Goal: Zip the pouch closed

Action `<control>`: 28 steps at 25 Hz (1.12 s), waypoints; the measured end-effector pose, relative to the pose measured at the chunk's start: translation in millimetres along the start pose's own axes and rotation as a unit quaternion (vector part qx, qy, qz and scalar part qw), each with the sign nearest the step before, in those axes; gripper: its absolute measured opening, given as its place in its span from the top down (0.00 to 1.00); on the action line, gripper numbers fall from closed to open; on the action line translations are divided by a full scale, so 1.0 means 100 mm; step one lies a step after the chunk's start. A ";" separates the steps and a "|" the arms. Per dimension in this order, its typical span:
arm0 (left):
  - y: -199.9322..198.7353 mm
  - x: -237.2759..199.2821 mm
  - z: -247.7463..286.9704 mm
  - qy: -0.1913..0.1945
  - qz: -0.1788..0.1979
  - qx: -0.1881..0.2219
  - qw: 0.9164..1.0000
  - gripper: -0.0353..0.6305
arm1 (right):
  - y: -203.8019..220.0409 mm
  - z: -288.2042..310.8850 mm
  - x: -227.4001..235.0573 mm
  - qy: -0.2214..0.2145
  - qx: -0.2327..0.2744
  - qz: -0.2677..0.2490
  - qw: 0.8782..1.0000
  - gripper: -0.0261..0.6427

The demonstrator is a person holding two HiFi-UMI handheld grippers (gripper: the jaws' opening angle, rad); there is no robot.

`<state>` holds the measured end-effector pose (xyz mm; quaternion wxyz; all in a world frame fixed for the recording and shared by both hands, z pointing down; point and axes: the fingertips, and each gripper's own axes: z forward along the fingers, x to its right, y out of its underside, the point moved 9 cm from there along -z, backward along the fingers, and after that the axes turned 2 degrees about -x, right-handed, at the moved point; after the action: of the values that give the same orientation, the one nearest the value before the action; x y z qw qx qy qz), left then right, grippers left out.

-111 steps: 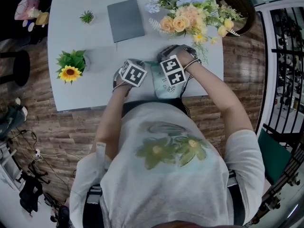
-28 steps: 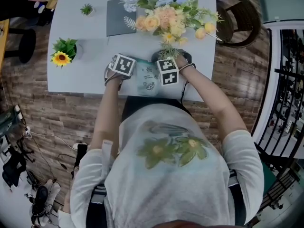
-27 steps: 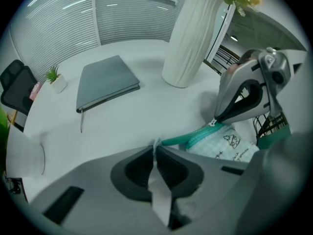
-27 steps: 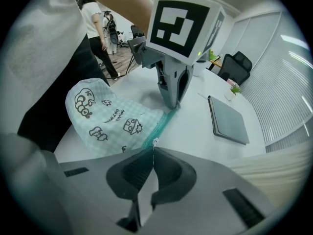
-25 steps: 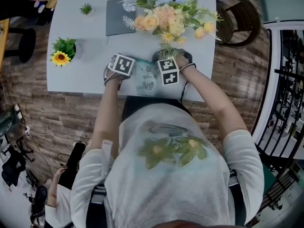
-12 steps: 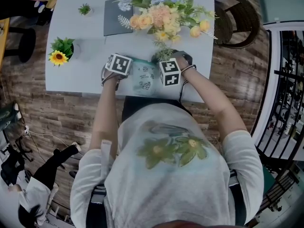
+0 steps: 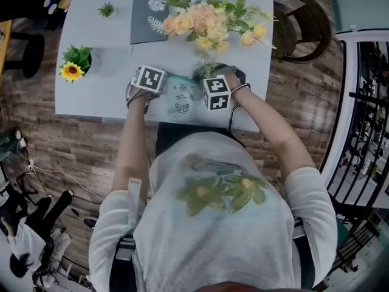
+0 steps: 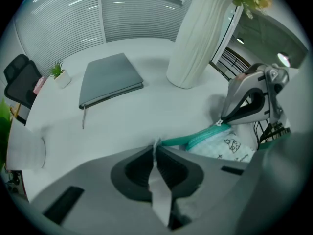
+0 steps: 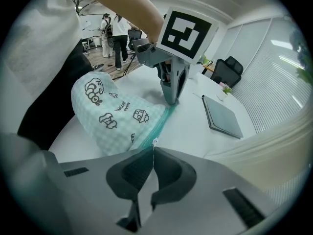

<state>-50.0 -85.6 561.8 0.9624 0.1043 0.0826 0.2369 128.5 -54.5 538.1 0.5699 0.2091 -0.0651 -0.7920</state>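
Near the front edge of the pale grey table (image 7: 97,99) lies the mint-green checked fabric pouch (image 7: 182,97), its teal zipper (image 8: 195,137) stretched between both tools. The left gripper (image 8: 155,152) is pinched tight on the pouch's pale end tab (image 8: 156,146). The right gripper (image 9: 152,153) is clamped on the small metal zipper pull (image 9: 154,142). The stretch between them looks zipped, so closing seems nearly finished. A flat grey notebook (image 7: 148,22) lies beyond.

I'm seeing the pouch (image 9: 110,116) as soft, matt checked cloth, its woven zip tape (image 9: 164,121) running toward twelve o'clock. The zip pull (image 8: 218,124) is glinting like metal. The left gripper (image 8: 155,153) and right gripper (image 9: 152,153) are looking like matt grey plastic. The table (image 7: 97,96) is showing smooth and matt, and the floor (image 7: 73,139) at nine o'clock is showing grainy wood.
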 end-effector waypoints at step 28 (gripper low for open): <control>-0.04 -0.07 -0.11 -0.052 -0.006 0.030 0.998 0.91 | 0.28 -0.06 -0.15 0.013 -0.007 0.012 1.000 0.93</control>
<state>-56.1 -90.7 551.3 0.9632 0.1445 0.0396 0.2231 159.6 -49.1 546.3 0.5820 0.2144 -0.0544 -0.7825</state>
